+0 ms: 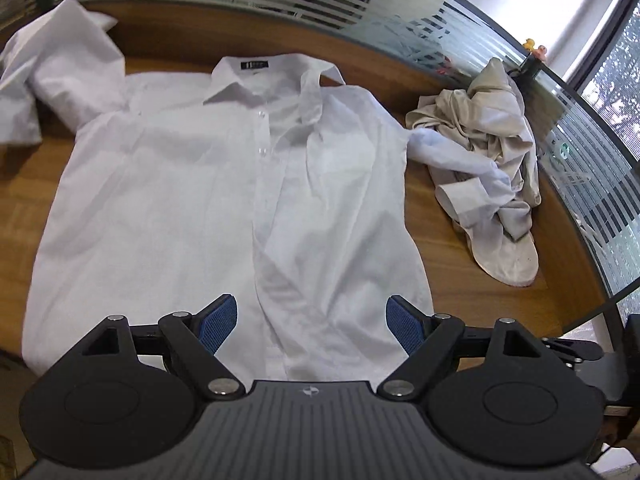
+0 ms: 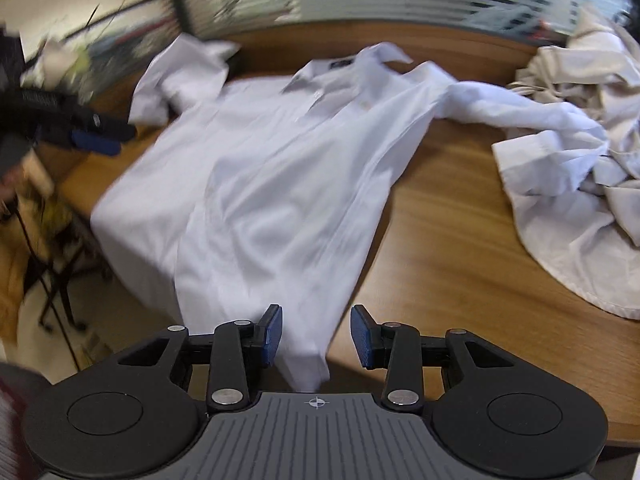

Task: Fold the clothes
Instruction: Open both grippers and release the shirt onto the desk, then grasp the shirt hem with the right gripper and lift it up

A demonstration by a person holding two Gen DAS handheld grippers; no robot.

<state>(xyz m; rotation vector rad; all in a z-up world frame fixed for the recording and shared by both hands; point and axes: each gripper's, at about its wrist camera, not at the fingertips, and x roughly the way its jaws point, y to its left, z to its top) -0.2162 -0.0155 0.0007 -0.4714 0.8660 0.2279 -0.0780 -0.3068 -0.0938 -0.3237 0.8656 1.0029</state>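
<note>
White shirt point(image 1: 192, 184) flat on table point(image 1: 472, 276), beige garment point(image 1: 488, 148) beside, both hand-held grippers' jaws apart, empty

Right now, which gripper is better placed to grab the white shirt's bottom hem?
Probably the right gripper: the white shirt's hem corner lies between its open jaws. The left gripper hovers wide open over the shirt's lower front, its hem hidden behind it.

Shirt point(image 1: 192, 184) spread flat on the table point(image 1: 472, 280), collar at the far edge, crumpled garment point(image 1: 492, 160) to its right
</note>
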